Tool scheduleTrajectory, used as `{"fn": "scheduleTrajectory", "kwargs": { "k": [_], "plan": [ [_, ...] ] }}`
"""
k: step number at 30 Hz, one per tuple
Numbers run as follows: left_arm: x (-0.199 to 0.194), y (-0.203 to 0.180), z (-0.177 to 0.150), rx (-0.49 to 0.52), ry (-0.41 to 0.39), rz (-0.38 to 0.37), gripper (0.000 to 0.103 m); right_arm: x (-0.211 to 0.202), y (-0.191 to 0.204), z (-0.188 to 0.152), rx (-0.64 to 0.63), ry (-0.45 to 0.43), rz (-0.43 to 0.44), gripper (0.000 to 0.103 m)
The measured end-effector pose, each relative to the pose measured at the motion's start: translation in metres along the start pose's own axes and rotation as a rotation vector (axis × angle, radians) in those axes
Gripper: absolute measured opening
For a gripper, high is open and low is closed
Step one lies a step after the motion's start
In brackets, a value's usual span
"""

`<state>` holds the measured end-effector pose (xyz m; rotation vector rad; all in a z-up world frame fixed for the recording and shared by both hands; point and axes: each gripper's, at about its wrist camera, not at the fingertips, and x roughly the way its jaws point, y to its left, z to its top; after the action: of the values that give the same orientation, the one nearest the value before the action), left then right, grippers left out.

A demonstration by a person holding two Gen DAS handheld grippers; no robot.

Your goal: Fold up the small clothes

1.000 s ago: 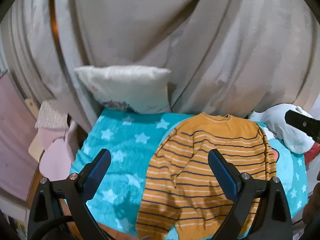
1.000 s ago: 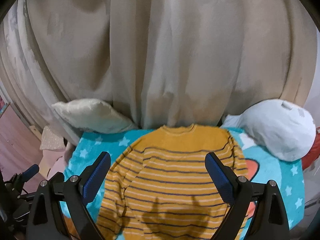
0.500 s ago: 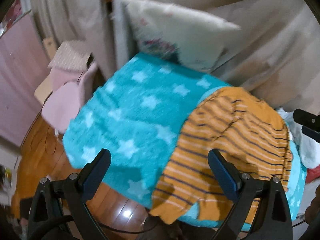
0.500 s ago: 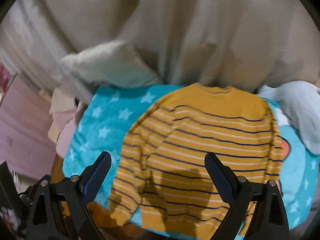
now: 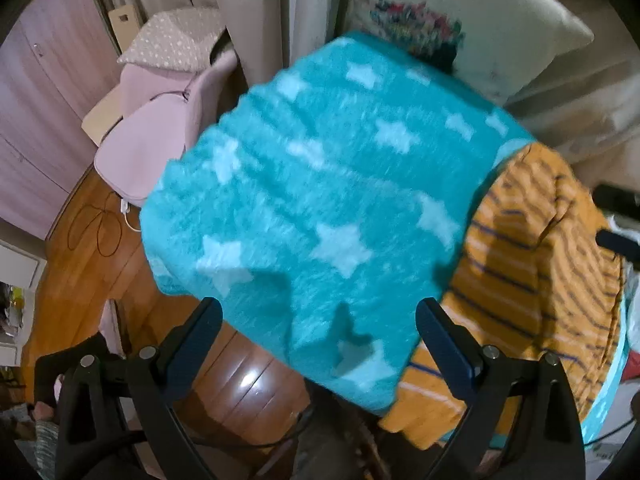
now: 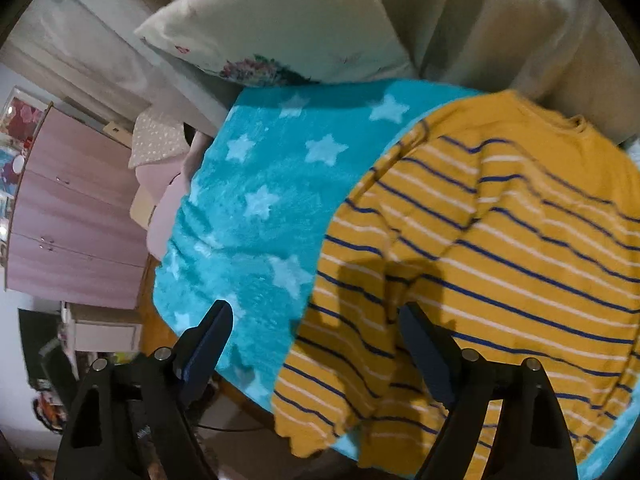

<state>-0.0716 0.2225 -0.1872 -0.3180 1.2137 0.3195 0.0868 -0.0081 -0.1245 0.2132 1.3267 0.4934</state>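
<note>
A small mustard-yellow sweater (image 6: 500, 248) with navy and white stripes lies spread flat on a teal blanket with white stars (image 6: 260, 208). Its left sleeve hangs toward the blanket's near edge (image 6: 320, 400). In the left wrist view the sweater (image 5: 532, 288) lies at the right and the blanket (image 5: 320, 200) fills the middle. My left gripper (image 5: 318, 332) is open and empty above the blanket's near left part. My right gripper (image 6: 314, 338) is open and empty above the sweater's left sleeve and side.
A white pillow (image 6: 272, 28) lies at the blanket's far edge against beige curtains (image 6: 500, 12). A pink chair (image 5: 160, 136) with a dotted cushion stands left of the blanket on a wooden floor (image 5: 100, 264) with cables. A pink cabinet (image 6: 68, 220) stands at far left.
Both grippers have swung left and tipped downward, closer to the blanket. The sweater has slid to the right in both views. Both jaws stay open.
</note>
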Motion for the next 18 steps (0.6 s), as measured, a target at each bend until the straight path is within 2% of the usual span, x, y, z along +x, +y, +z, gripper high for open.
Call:
{"fn": "scheduleTrajectory", "kwargs": {
  "k": [2,5,8,10,12,13,14,16,17,18],
  "plan": [
    [0.006,-0.001,0.001,0.021,0.01,-0.029,0.097,0.022,0.004,0.008,-0.001,0.043,-0.003,0.086],
    [0.016,-0.009,0.0,0.056,0.03,-0.135,0.097,0.047,-0.001,0.018,0.016,0.069,-0.054,0.084],
    [0.041,-0.035,-0.007,0.123,0.108,-0.21,0.097,0.076,-0.015,0.031,0.061,0.118,-0.07,0.083],
    [0.063,-0.052,-0.017,0.142,0.19,-0.259,0.081,0.09,-0.021,0.04,0.078,0.144,-0.071,0.081],
    [0.08,-0.066,-0.026,0.156,0.271,-0.277,0.07,0.103,-0.023,0.047,0.073,0.168,-0.061,0.079],
    [0.085,-0.073,-0.031,0.167,0.288,-0.271,0.069,0.107,-0.023,0.05,0.073,0.174,-0.058,0.079],
    [0.083,-0.078,-0.032,0.176,0.265,-0.262,0.069,0.111,-0.023,0.052,0.075,0.181,-0.05,0.078],
    [0.083,-0.085,-0.032,0.179,0.27,-0.297,0.066,0.118,-0.02,0.055,0.06,0.196,-0.047,0.078],
    [0.083,-0.086,-0.031,0.172,0.263,-0.289,0.058,0.122,-0.018,0.055,0.051,0.204,-0.056,0.078],
    [0.082,-0.087,-0.031,0.169,0.258,-0.273,0.033,0.128,-0.016,0.056,0.045,0.218,-0.064,0.077]
  ]
}}
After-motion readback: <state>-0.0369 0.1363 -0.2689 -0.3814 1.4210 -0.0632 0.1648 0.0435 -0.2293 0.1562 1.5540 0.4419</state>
